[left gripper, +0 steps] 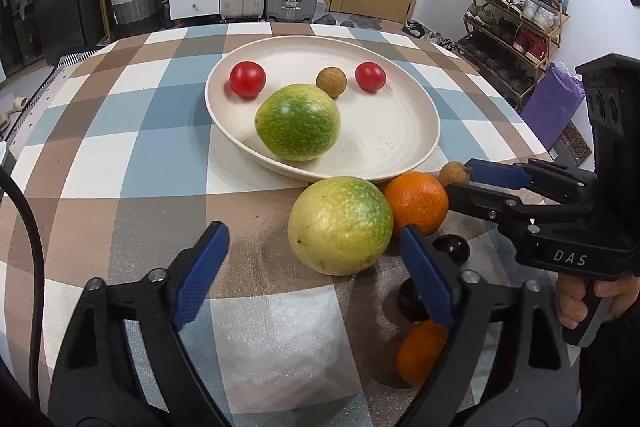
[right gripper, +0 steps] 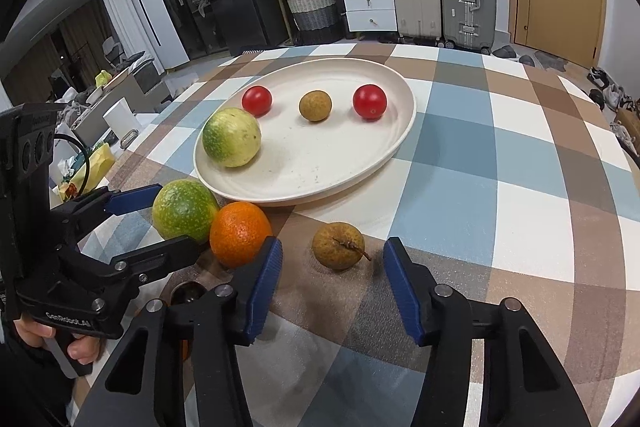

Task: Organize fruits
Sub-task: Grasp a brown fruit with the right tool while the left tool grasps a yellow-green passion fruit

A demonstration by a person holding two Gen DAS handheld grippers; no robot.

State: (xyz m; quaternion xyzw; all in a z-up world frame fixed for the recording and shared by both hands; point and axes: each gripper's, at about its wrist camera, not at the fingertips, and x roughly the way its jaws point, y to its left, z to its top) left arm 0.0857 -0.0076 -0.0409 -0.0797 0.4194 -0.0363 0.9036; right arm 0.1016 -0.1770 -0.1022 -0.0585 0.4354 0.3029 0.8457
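A cream plate (left gripper: pixel 400 155) (right gripper: pixel 384 155) holds two red tomatoes (left gripper: pixel 247 79) (left gripper: pixel 370 76), a brown longan (left gripper: pixel 331 81) and a green passion fruit (left gripper: pixel 298 121). On the cloth in front lie a yellow-green passion fruit (left gripper: pixel 340 231) (right gripper: pixel 185 209), an orange (left gripper: pixel 416 202) (right gripper: pixel 240 233) and a stemmed longan (left gripper: pixel 454 174) (right gripper: pixel 338 245). My left gripper (left gripper: pixel 312 267) (right gripper: pixel 158 219) is open, its fingers either side of the yellow-green fruit. My right gripper (right gripper: pixel 332 283) (left gripper: pixel 460 183) is open just short of the stemmed longan.
A second orange (left gripper: pixel 420 353) and two dark round fruits (left gripper: pixel 452 247) (left gripper: pixel 412 301) lie near the table's front right, partly hidden by my left gripper's finger. The checked tablecloth (right gripper: pixel 500 167) covers the round table. Suitcases, drawers and a shoe rack stand behind.
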